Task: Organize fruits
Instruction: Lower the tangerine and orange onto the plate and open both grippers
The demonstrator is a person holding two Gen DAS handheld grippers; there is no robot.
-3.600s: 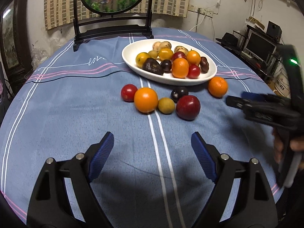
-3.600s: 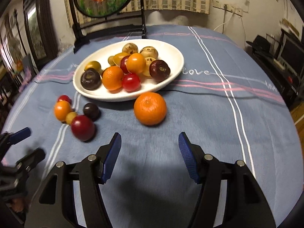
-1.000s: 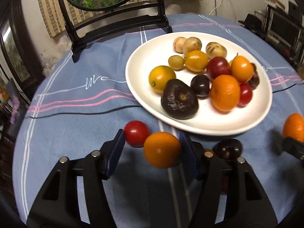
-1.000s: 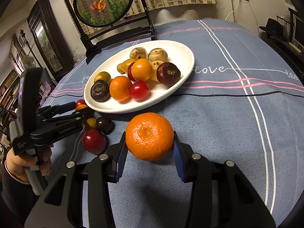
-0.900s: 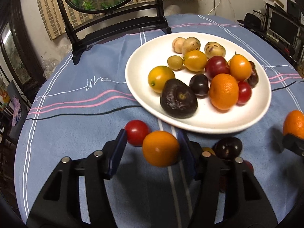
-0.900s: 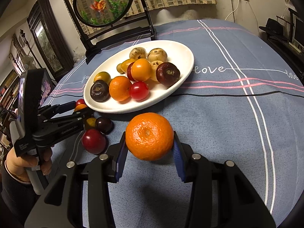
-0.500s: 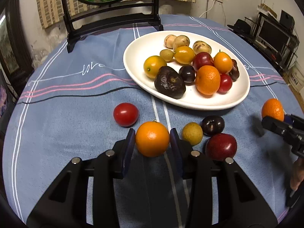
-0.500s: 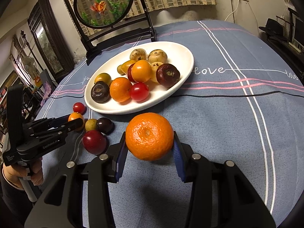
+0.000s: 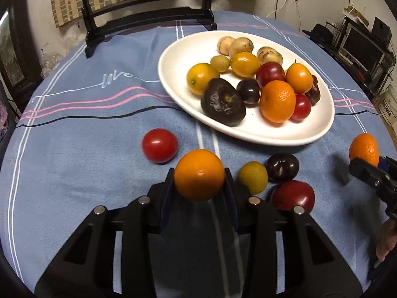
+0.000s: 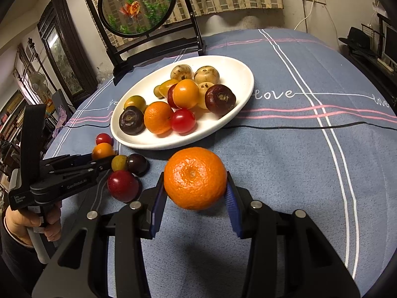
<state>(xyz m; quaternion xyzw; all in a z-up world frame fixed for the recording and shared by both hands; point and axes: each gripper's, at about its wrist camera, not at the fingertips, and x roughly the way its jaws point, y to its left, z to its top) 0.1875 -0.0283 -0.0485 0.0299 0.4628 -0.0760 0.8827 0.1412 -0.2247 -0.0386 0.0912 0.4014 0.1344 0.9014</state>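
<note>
My left gripper point(image 9: 198, 175) has its jaws closing on a smooth orange fruit point(image 9: 198, 168), and both blue pads touch its sides, just above the blue tablecloth. My right gripper point(image 10: 194, 177) is shut on a dimpled mandarin point(image 10: 195, 173), held in front of the white oval plate point(image 10: 235, 74). That plate point(image 9: 178, 57) carries several fruits. Loose on the cloth lie a red tomato point(image 9: 160, 145), a yellow-green fruit point(image 9: 253, 177), a dark plum point(image 9: 282, 167) and a red plum point(image 9: 292, 195).
A round fish-picture screen on a black stand point(image 10: 135, 5) rises behind the plate. A thin black line point(image 10: 297, 126) crosses the cloth. A person's hand point(image 10: 32, 221) grips the left tool's handle. Shelves and furniture ring the round table.
The left jaws closed from wide apart onto the orange fruit, which now sits away from the red tomato. The right gripper and its mandarin stayed put.
</note>
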